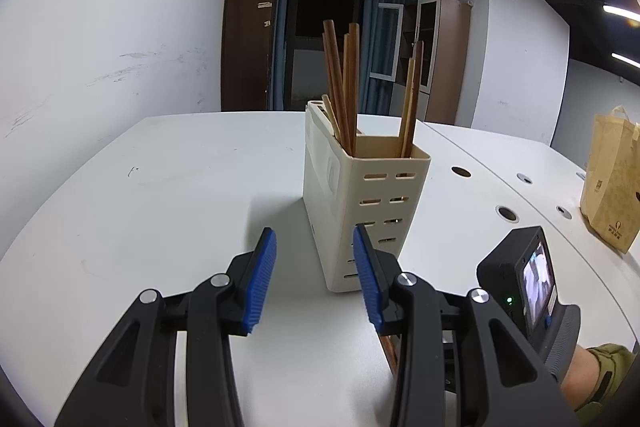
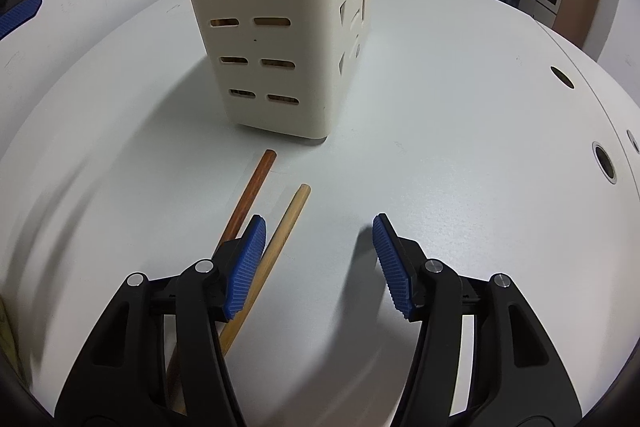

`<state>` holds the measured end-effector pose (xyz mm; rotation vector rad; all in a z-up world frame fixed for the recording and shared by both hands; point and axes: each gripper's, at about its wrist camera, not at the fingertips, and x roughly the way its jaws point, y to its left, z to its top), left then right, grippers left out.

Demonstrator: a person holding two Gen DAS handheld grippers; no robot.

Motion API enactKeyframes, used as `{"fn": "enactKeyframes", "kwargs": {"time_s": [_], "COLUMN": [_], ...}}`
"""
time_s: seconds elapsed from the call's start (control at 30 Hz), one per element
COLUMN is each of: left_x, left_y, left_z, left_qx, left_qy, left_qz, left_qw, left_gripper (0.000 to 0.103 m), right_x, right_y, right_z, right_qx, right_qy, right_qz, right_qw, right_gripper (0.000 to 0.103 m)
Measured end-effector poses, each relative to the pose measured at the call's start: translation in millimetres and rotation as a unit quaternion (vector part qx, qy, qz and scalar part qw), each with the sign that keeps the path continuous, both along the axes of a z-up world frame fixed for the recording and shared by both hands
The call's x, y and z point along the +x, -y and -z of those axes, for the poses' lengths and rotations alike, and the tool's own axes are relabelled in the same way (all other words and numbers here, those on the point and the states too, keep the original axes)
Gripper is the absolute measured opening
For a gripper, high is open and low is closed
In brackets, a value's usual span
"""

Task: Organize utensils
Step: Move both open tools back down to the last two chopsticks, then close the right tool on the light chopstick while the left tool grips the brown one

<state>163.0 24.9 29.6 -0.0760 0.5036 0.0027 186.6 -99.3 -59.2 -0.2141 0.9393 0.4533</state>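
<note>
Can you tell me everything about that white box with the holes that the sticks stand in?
The cream plastic utensil holder stands upright on the white table. It is tall, boxy and open-topped, with rows of slots in its walls and dividers inside. Brown and pale wooden chopsticks lean in its compartments. No gripper touches it.

A cream slotted holder [image 1: 362, 203] stands upright on a white table [image 1: 160, 195], with brown and pale chopsticks [image 1: 344, 87] leaning inside. The left gripper [image 1: 315, 259], jaws apart and empty, sits just before the holder. A paper bag [image 1: 610, 187] stands far right of the holder.
</note>
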Motion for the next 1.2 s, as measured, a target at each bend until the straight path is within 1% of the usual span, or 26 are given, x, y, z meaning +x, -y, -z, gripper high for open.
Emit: {"fn": "enactKeyframes", "kwargs": {"time_s": [0.07, 0.13, 0.17, 0.23, 0.33, 0.47, 0.53, 0.6, 0.7, 0.77, 0.9, 1.07, 1.2], "left_x": [3, 7, 9, 11, 15, 21, 26, 31, 41, 45, 48, 56, 61], "left_y": [1, 1, 1, 1, 4, 8, 12, 14, 19, 24, 34, 48, 53], "left_z": [3, 7, 9, 13, 20, 30, 37, 43, 56, 64, 72, 86, 95], "left_qx": [0.002, 0.004, 0.005, 0.003, 0.005, 0.006, 0.012, 0.012, 0.001, 0.002, 0.008, 0.012, 0.019], "left_qy": [-0.008, -0.019, -0.026, -0.035, -0.049, -0.069, -0.084, -0.100, -0.137, -0.155, -0.174, -0.209, -0.227], "left_qz": [0.000, -0.001, -0.001, 0.002, 0.007, 0.014, 0.017, 0.020, 0.039, 0.046, 0.059, 0.071, 0.076], "left_qw": [1.0000, 0.9998, 0.9997, 0.9994, 0.9987, 0.9975, 0.9962, 0.9947, 0.9898, 0.9869, 0.9830, 0.9753, 0.9709], "left_gripper": [0.039, 0.039, 0.039, 0.039, 0.039, 0.039, 0.039, 0.039, 0.039, 0.039, 0.039, 0.039, 0.039], "right_x": [-2, -1, -1, -2, -5, -4, -3, -2, 2, 5, 8, 10, 23], "right_y": [1, 3, 4, 5, 7, 11, 13, 17, 23, 28, 33, 36, 44], "right_z": [-1, -2, -3, -5, -6, -7, -7, -8, -9, -9, -10, -11, -10], "right_qx": [-0.004, -0.004, -0.004, -0.003, 0.001, 0.008, 0.013, 0.021, 0.022, 0.025, 0.027, 0.035, 0.041], "right_qy": [0.001, -0.001, -0.002, -0.003, -0.005, -0.007, -0.010, -0.017, -0.017, -0.020, -0.022, -0.028, -0.034], "right_qz": [-0.001, -0.002, -0.003, -0.006, -0.014, -0.018, -0.018, -0.016, -0.011, -0.009, -0.007, -0.002, 0.004], "right_qw": [1.000, 1.000, 1.000, 1.000, 1.000, 1.000, 1.000, 0.999, 1.000, 0.999, 0.999, 0.999, 0.999], "right_gripper": [0.049, 0.038, 0.036, 0.027, 0.019, 0.013, 0.008, 0.006, 0.006, 0.006, 0.006, 0.006, 0.006]}}
